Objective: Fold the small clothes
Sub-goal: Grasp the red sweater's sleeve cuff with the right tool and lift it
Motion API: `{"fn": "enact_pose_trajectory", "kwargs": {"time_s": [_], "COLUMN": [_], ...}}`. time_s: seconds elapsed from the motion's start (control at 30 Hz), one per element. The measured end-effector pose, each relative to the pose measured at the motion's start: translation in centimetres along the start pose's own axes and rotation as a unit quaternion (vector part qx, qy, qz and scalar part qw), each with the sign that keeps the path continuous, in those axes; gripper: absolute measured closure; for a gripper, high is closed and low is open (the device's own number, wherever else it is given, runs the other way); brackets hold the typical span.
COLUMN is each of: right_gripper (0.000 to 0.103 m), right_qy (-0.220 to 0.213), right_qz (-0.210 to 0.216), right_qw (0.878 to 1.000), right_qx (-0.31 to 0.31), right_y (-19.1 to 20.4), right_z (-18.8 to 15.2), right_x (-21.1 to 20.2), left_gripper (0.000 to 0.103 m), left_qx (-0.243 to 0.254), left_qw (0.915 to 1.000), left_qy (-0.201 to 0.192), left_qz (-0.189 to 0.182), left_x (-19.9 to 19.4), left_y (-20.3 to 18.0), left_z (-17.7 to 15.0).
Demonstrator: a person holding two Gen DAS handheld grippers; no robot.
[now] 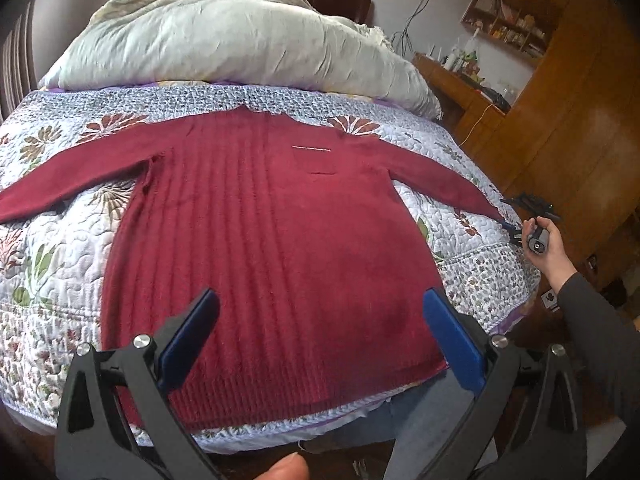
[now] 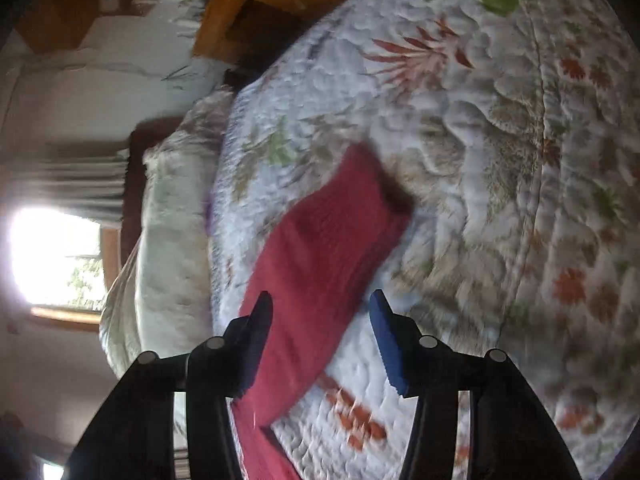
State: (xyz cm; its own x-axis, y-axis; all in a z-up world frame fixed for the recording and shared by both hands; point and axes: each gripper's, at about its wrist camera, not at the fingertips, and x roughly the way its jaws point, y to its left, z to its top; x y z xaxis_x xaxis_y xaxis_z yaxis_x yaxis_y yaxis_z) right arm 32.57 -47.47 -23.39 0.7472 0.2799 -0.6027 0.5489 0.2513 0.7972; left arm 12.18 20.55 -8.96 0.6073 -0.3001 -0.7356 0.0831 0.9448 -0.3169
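A red sweater (image 1: 272, 240) lies flat on the quilt (image 1: 52, 264), both grippers spread, left (image 1: 320, 336) above its hem, right (image 2: 320, 340) around a sleeve end (image 2: 328, 240).

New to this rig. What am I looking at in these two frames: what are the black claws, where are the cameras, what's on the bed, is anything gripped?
No robot arm here: a person holds a two-finger gripper in each hand, each with a fisheye camera looking along its fingers. The left wrist view shows the left gripper, jaws wide apart, hovering over the hem of a dark red sweater spread flat on a floral quilt. At the far right, the person's hand holds the other tool at the sleeve cuff. The right wrist view, rolled sideways and blurred, shows the right gripper open around that sleeve. Nothing is clamped yet.
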Motion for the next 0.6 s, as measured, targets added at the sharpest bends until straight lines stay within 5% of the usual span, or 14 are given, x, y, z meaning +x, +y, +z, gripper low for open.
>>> {"fn": "enact_pose_trajectory", "kwargs": {"time_s": [0.5, 0.6], "right_gripper": [0.052, 0.064], "right_qy": [-0.056, -0.060], "right_qz": [-0.034, -0.035], "right_qw": [0.997, 0.997], "right_qx": [0.026, 0.016], "right_y": [-0.4, 0.0], "right_z": [1.3, 1.4], "right_x": [3.1, 3.0], "left_gripper": [0.003, 0.003], "left_qx": [-0.017, -0.036], "left_qw": [0.9997, 0.9992], "left_qy": [0.013, 0.016], "left_qz": [-0.010, -0.009], "left_x": [2.4, 2.5], "left_y": [0.3, 1.4], "left_z": [1.1, 1.1]}}
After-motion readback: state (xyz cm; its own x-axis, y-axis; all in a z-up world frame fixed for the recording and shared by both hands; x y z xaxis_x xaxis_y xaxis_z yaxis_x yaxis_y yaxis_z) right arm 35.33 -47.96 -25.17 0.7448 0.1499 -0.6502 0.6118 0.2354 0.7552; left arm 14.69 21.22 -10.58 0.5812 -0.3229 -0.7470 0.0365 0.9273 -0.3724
